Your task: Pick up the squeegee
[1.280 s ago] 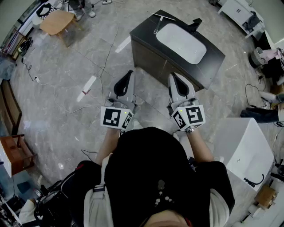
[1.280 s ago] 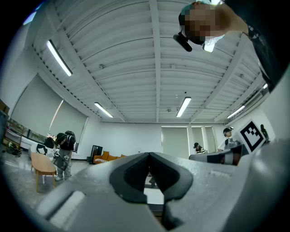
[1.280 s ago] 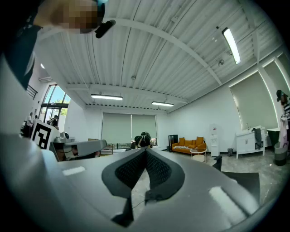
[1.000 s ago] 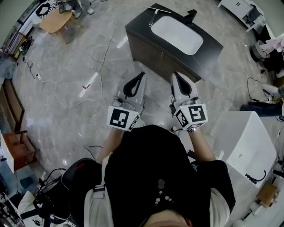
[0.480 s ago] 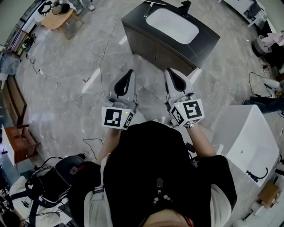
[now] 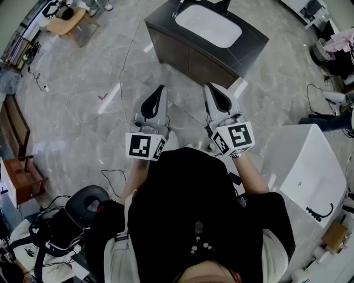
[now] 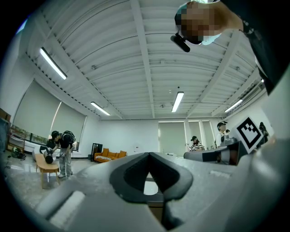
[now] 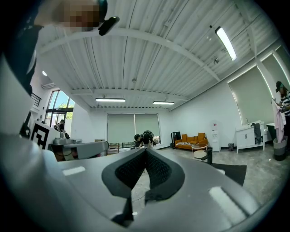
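Note:
The squeegee (image 6: 177, 6) lies on the left end of a dark vanity top (image 6: 251, 41), beside a white basin (image 6: 207, 25); the head view's top edge cuts it off, so only its thin handle shows. Both grippers are held level over the floor in front of the vanity, well short of it. My left gripper (image 6: 160, 88) is shut with nothing in it, and its tips meet in the left gripper view (image 7: 148, 155). My right gripper (image 6: 209, 87) is likewise shut and empty (image 8: 146, 150). Neither gripper view shows the squeegee.
A white tub-like unit (image 6: 307, 166) stands at the right. Cables (image 6: 83, 119) trail over the grey marble floor at the left. A wooden chair (image 6: 16, 177) and a small wooden table (image 6: 63, 25) stand at the left. Several people (image 7: 61, 149) are in the room beyond.
In the head view the vanity has slid up to the top edge, so the squeegee is now partly cut off. Both grippers keep their side-by-side pose and stay shut.

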`<state>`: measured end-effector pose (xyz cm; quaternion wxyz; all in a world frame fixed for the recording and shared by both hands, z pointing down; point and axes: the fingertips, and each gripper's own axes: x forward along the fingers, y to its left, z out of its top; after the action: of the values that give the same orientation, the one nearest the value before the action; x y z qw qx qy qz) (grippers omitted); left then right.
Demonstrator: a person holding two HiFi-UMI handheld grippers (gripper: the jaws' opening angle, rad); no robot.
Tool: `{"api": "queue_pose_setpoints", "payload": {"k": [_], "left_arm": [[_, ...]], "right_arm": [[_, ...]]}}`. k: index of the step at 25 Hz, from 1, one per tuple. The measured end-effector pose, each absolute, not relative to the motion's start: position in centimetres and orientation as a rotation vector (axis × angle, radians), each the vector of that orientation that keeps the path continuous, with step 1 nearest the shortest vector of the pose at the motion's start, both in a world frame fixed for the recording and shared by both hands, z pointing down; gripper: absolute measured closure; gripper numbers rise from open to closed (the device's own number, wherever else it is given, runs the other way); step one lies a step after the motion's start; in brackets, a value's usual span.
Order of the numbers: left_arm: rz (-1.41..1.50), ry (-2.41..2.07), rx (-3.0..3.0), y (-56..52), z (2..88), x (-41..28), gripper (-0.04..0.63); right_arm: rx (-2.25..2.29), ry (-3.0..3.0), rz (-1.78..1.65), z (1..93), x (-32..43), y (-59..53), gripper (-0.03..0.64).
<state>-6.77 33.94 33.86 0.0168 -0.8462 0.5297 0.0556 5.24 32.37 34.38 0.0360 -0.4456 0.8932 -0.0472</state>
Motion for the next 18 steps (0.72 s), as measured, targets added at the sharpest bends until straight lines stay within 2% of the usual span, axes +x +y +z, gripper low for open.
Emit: {"api": "queue_pose_setpoints", "payload": {"k": [18], "left_arm": [[0.228,1.622,-2.660,25.6,33.6,-9.7,0.594]], "right_arm": [[-1.448,2.738,-0.132,34.2,2.6,25.3,0.615]]}}
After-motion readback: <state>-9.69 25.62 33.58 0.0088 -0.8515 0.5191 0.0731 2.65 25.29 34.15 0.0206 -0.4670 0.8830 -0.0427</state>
